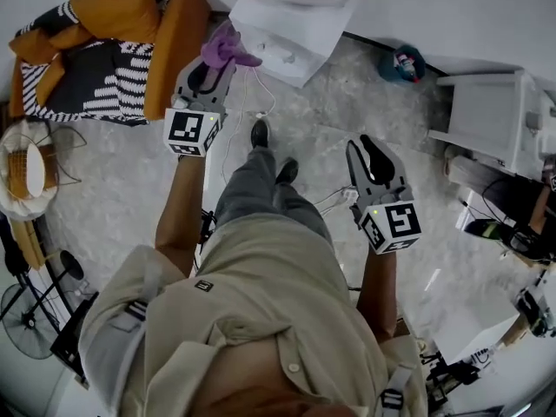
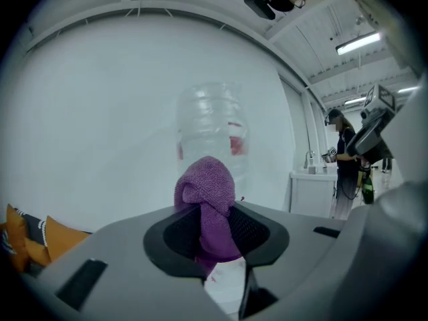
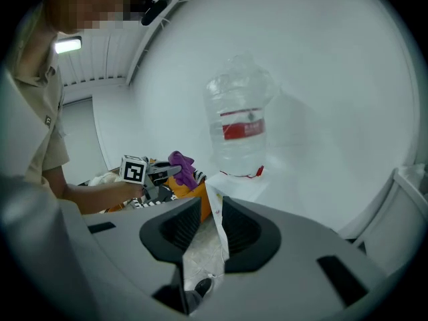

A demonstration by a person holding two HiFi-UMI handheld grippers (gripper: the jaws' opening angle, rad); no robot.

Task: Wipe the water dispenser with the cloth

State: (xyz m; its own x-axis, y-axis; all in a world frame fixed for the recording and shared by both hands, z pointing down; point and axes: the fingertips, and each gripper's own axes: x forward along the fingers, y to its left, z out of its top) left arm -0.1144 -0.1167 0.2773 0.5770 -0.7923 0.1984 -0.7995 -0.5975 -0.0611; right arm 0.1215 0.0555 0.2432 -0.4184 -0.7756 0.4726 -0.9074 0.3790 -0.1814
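Note:
The water dispenser is a white box against the wall with a clear bottle on top, red-labelled in the right gripper view. My left gripper is held out toward it, shut on a bunched purple cloth. That cloth pokes up between the jaws in the left gripper view, just short of the bottle. My right gripper hangs lower and to the right, over the floor. Its jaws stand slightly apart with nothing between them. The cloth also shows at left in the right gripper view.
An orange sofa with a striped blanket stands left of the dispenser. A white cabinet is at the right, a floor fan at lower left. Cables trail over the marble floor. Another person stands by a counter.

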